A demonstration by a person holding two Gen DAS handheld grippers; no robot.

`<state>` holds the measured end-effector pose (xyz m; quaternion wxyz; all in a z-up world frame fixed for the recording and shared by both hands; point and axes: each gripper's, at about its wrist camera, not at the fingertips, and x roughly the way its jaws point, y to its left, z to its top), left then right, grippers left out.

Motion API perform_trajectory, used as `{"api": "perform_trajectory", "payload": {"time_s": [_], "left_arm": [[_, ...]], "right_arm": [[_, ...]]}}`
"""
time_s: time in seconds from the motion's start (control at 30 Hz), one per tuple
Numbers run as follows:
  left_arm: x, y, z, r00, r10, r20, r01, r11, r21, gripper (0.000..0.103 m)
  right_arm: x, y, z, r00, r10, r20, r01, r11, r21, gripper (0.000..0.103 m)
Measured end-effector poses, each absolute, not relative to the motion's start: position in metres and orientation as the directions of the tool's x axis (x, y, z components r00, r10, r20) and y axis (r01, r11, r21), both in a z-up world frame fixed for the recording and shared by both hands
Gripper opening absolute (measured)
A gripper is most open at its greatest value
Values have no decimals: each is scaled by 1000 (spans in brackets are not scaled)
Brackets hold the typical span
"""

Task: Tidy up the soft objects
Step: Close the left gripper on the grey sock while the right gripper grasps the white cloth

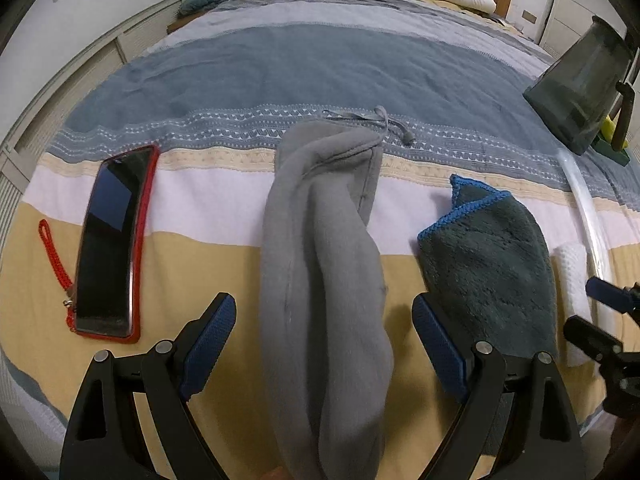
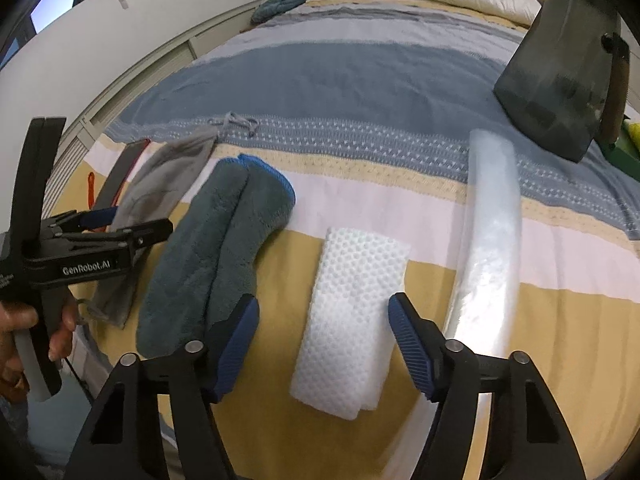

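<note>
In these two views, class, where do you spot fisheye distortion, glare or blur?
Left wrist: the blanket's stripes bow, and the phone screen reflects light. Right wrist: the clear plastic roll glares near its lower end, and the dark jug looks blurred.

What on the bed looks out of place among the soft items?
The phone in its red case, at the left end of the row beside the grey drawstring pouch, is hard, not soft. The dark pitcher on the bed's right side is rigid too.
</note>
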<state>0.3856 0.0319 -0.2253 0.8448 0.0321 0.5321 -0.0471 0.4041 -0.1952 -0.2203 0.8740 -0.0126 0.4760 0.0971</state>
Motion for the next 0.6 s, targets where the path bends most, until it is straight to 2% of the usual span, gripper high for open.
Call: {"api": "perform_trajectory", "payload": {"time_s": [0.43, 0.53, 0.6], "left_arm": [[400, 30, -241, 388, -27, -921, 133, 991, 27, 86], [402, 28, -242, 385, -19, -923, 138, 990, 37, 86], [402, 29, -243, 383, -17, -924, 139, 990, 40, 86]], "right_arm": [[425, -194, -241, 498, 128, -858, -146, 987, 63, 59], [423, -196, -241, 499, 121, -858, -143, 988, 56, 53], [424, -196, -242, 501, 114, -858, -141, 989, 49, 42]]}}
